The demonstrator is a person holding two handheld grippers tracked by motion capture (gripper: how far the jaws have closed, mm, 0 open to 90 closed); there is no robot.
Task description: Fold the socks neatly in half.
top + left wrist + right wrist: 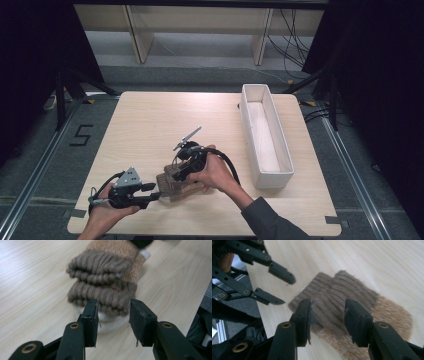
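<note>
Both tools, left (113, 323) and right (328, 322), gaped empty over blurred brown socks (105, 282); from above, the right hand (215, 172) half-hid them.

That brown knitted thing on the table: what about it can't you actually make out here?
- High view: the knitted piece is small, partly covered by the right tool and hand; its shape stays unclear.
- Left gripper view: blurred ribbing; far end cut off by the top edge.
- Right gripper view: the jaws cover part of it.
</note>
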